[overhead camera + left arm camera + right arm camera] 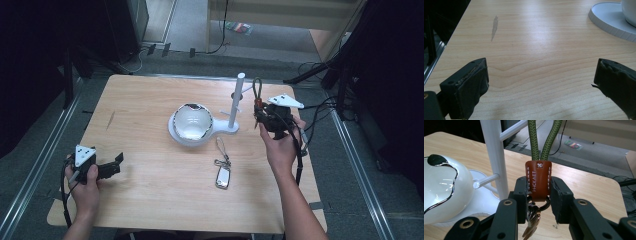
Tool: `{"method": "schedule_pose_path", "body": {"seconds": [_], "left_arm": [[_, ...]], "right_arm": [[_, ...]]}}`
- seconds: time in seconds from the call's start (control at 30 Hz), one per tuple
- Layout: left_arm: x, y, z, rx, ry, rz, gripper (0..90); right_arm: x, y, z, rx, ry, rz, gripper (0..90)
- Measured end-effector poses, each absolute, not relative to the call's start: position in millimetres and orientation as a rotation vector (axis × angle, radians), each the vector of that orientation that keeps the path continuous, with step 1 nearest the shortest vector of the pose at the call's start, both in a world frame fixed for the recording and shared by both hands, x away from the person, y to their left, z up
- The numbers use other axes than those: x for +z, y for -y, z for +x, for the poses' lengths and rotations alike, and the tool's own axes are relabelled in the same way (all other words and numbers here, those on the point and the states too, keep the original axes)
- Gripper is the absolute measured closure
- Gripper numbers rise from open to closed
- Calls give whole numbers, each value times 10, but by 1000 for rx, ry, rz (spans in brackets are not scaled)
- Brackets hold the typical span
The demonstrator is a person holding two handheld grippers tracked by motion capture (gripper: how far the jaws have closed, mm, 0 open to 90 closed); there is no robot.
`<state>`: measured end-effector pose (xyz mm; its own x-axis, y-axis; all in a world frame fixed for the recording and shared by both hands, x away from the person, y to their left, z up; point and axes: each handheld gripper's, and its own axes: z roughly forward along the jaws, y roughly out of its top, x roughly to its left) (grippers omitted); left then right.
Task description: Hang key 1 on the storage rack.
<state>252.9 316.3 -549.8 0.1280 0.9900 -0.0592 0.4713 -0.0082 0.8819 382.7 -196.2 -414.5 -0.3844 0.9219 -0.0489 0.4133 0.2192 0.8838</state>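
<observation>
My right gripper [539, 187] is shut on the brown leather tab of a keychain [538, 178]. Its green rope loop [544, 137] stands upward and a ring with keys [532, 220] hangs below the jaws. In the high view the right gripper [263, 114] holds the keychain's loop [257, 89] just right of the white peg stand [235, 102]. The stand's post [495, 157] and a side peg [486, 180] are close at the left. My left gripper [116, 162] rests open near the table's front left, and its jaws stand wide apart over bare wood [539, 75].
A white bowl [192, 121] sits on the stand's round base [177, 135]; the base's rim [609, 22] shows at the upper right of the left gripper view. A second keychain with a silver fob [223, 175] lies on the table in front of the bowl.
</observation>
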Motion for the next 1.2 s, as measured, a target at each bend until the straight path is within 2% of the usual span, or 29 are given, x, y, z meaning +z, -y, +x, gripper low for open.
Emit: {"method": "schedule_pose_path", "body": {"seconds": [1.2], "left_arm": [[-5498, -3163, 2531, 810, -1456, 1598, 0]], "right_arm": [[-4286, 1851, 3861, 1082, -2030, 1195, 673]]}}
